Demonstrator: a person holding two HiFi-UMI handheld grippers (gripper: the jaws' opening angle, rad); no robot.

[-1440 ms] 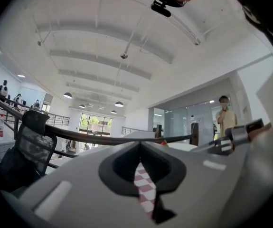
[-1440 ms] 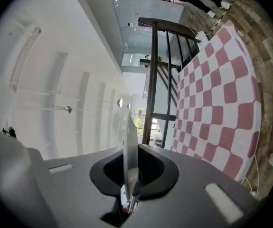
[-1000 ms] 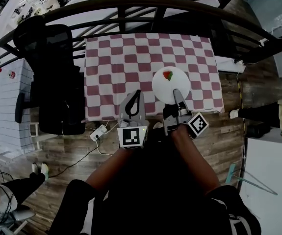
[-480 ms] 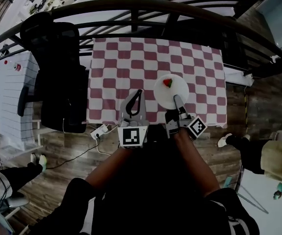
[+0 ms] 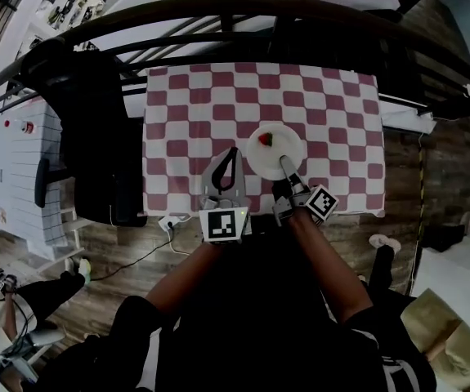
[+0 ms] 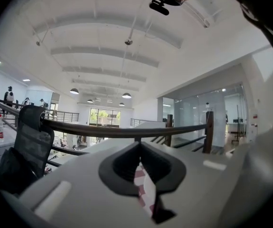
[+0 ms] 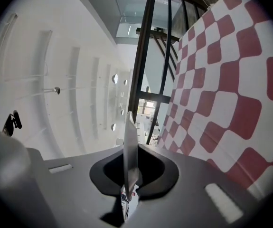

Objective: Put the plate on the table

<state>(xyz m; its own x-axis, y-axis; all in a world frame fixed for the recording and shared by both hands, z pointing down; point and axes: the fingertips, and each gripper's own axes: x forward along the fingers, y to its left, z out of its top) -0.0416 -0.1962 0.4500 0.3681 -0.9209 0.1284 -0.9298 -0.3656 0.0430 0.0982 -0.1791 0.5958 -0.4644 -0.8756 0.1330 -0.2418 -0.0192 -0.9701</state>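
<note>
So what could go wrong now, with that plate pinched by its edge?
The right gripper grips the plate by its near rim only, so it could tilt or slip as it is set on the checkered table. The small red thing on it might then slide off.

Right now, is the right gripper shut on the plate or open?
Shut on it: the right gripper pinches the plate rim, seen edge-on between its fingers.
</note>
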